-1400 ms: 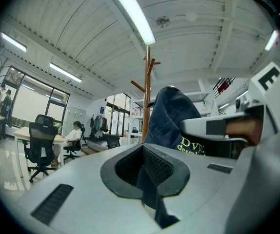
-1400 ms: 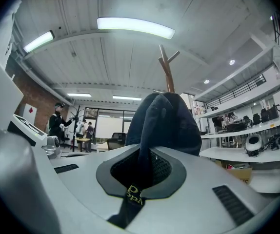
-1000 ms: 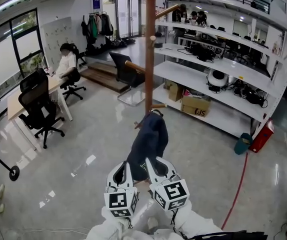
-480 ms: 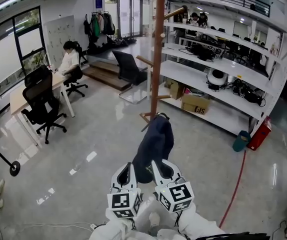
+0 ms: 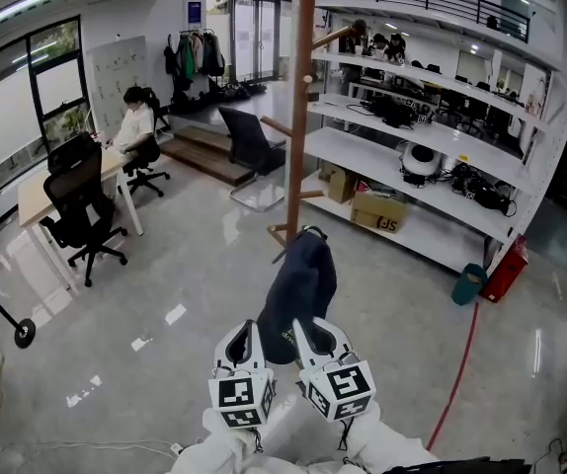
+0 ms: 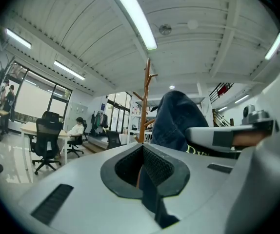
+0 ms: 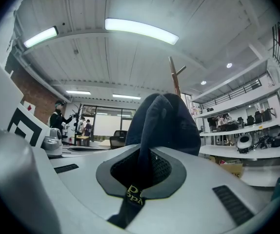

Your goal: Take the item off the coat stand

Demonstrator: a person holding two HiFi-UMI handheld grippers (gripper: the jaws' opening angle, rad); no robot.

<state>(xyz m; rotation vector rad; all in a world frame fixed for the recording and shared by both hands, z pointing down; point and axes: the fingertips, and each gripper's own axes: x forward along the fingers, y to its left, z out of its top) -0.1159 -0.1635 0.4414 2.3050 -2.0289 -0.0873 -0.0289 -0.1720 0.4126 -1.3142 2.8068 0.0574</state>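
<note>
A dark blue cloth item (image 5: 299, 282) hangs in front of me, its top close to the low pegs of the wooden coat stand (image 5: 297, 117); whether it still touches a peg I cannot tell. My left gripper (image 5: 246, 332) and right gripper (image 5: 304, 328) sit side by side at its lower edge. In the left gripper view the left gripper (image 6: 142, 175) is shut on a thin fold of the cloth item (image 6: 177, 117). The right gripper (image 7: 139, 175) is shut on the cloth item (image 7: 165, 121) where it bears yellow lettering. The stand (image 7: 174, 79) rises behind.
White shelving (image 5: 432, 141) with boxes and equipment lines the right. A desk with black office chairs (image 5: 78, 205) and a seated person (image 5: 137, 121) are at the left. A red extinguisher (image 5: 507, 270), a teal bin (image 5: 467, 285) and a red cable (image 5: 461, 363) lie on the glossy floor.
The view swayed a little right and back. Both grippers stay shut on the cloth item, which keeps about the same place by the stand.
</note>
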